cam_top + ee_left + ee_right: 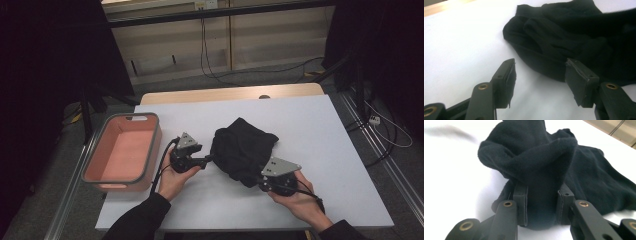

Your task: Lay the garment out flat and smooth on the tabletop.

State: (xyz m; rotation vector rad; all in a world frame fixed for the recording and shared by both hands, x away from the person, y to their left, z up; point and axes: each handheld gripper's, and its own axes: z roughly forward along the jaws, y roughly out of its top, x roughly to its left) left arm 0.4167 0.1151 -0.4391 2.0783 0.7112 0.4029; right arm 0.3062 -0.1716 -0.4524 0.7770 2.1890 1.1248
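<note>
A crumpled black cloth (243, 147) lies in the middle of the white table (310, 125). My left gripper (206, 161) is at the cloth's left edge, open, its pads (506, 77) just short of the black cloth (564, 40) with nothing between them. My right gripper (260, 181) is at the cloth's near right corner, shut on a thick fold of the black cloth (541, 170), which bunches up between the pads (521, 202).
A pink bin with a grey rim (122, 152) stands empty at the table's left edge. Cables (215, 70) and dark stands are on the floor behind and to the right of the table.
</note>
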